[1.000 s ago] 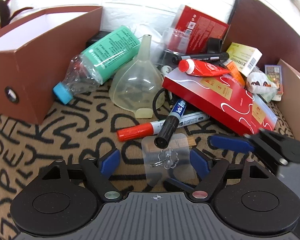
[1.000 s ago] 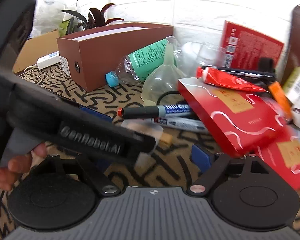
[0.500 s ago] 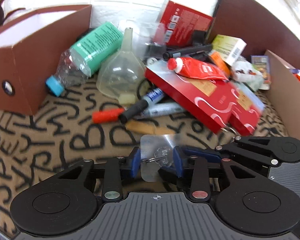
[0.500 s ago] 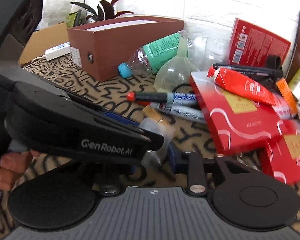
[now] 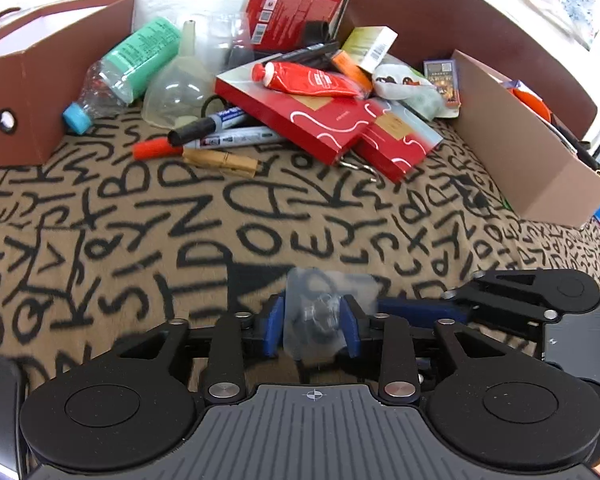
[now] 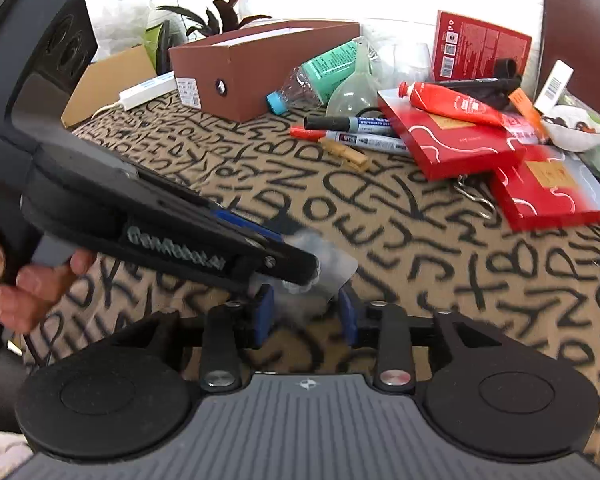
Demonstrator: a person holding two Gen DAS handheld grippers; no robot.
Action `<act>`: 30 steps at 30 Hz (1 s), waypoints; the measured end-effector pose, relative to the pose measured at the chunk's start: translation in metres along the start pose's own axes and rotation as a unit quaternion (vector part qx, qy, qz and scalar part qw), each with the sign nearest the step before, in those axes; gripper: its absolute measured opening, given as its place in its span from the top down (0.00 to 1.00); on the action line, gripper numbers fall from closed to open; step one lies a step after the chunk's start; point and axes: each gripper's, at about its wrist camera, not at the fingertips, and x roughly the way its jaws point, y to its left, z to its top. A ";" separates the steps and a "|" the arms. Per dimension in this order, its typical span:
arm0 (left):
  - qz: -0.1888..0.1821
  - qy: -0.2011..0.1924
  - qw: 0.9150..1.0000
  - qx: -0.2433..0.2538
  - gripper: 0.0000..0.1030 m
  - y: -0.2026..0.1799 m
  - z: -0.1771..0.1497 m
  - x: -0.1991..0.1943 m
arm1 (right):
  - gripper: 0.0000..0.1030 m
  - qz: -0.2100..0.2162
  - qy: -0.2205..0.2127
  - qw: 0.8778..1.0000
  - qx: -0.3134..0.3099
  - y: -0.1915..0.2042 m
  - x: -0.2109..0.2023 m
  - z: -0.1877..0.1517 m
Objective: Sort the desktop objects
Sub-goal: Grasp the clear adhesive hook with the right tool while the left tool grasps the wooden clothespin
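Right now my left gripper [image 5: 313, 330] has the clear adhesive hook [image 5: 324, 312] between its opening jaws, low centre of frame; my right gripper [image 6: 304, 312], jaws also opening, brackets the same hook [image 6: 324, 268]. Whether either pad presses it I cannot tell. If both let go together, I reckon it drops onto the lettered cloth [image 5: 180, 220].

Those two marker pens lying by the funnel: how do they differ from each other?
The black-capped marker has a blue-labelled barrel; the red-capped marker has a mostly white one. The black-capped marker lies tilted with its cap end resting across the red-capped marker, which lies flat on the lettered cloth. The black-capped marker sits nearer the funnel, the red-capped marker nearer the wooden clothespin. Both are capped, and their far ends run under the red box.
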 end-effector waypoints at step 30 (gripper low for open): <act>0.083 -0.030 0.994 -0.061 0.94 0.062 0.076 0.051 | 0.39 -0.033 -0.010 0.999 -0.006 0.004 0.020 0.004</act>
